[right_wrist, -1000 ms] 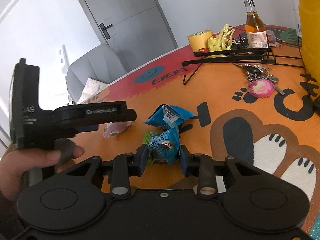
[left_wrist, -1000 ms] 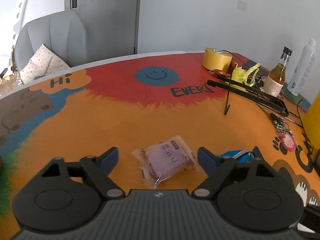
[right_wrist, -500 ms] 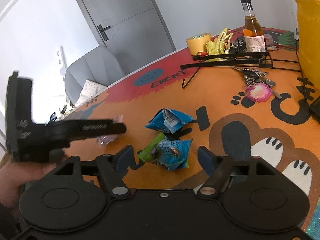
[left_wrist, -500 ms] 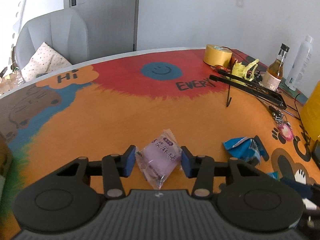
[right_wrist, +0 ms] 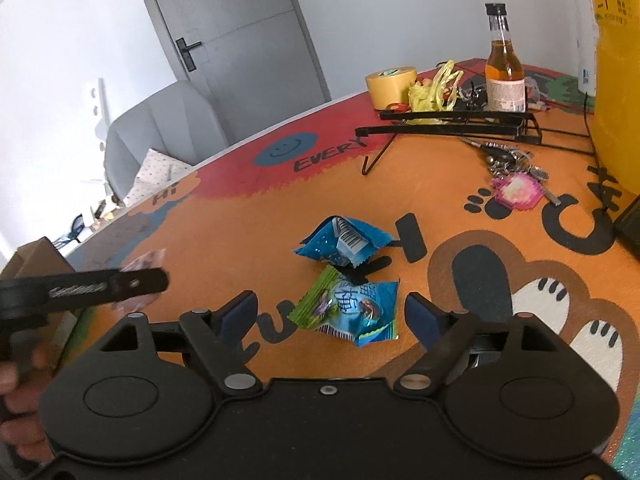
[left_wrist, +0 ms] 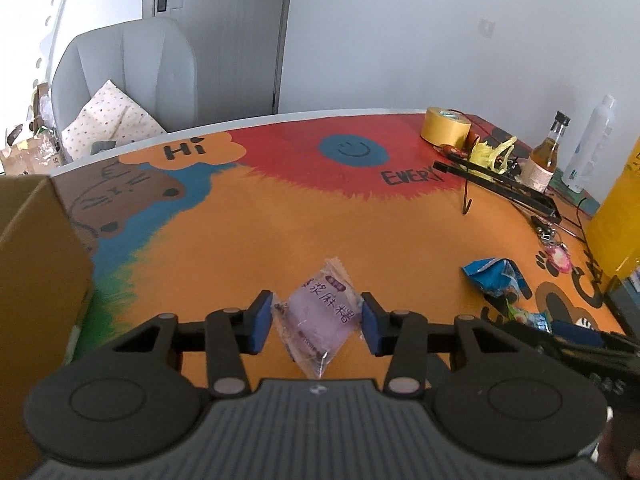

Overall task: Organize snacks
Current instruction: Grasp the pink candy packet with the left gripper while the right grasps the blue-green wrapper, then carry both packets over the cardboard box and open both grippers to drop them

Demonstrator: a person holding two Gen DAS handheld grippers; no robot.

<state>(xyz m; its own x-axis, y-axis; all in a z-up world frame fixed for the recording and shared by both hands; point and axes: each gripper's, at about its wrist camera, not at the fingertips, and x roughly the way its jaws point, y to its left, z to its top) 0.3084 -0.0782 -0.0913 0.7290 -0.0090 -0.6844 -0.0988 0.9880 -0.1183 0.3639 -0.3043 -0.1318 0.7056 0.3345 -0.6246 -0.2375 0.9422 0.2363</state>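
My left gripper (left_wrist: 317, 320) is pinching a clear packet with a purple cake (left_wrist: 320, 316) inside; both blue pads press against the wrapper's sides, and the packet hangs tilted between them, one corner pointing up toward twelve o'clock and its sealed tail drooping toward six. It is off the tabletop, carried in the air above the orange part of the painted table (left_wrist: 248, 232). A cardboard box (left_wrist: 36, 280) stands close at nine o'clock from this gripper. In the right wrist view the same gripper appears as a dark blurred bar at nine o'clock (right_wrist: 80, 290), with the pink of the packet just behind it and my fingers (right_wrist: 16, 380) wrapped on the handle below.

My right gripper (right_wrist: 332, 316) has its jaws spread and opening. A blue and green snack packet (right_wrist: 352, 306) lies flat on the table between the pads, and neither pad touches it: there is clear gap on both sides. Just beyond it, toward twelve o'clock, a second blue packet (right_wrist: 342, 242) lies crumpled on the table, the two nearly touching. From the left wrist view that second packet (left_wrist: 496, 276) sits at three o'clock.

Both grippers point forward and downward at the tabletop. Farther off, toward one o'clock of the right gripper, stand a roll of yellow tape (right_wrist: 392, 86), a glass bottle (right_wrist: 505, 68) and a black wire stand (right_wrist: 448, 126), with a bunch of keys (right_wrist: 516, 176) nearer.
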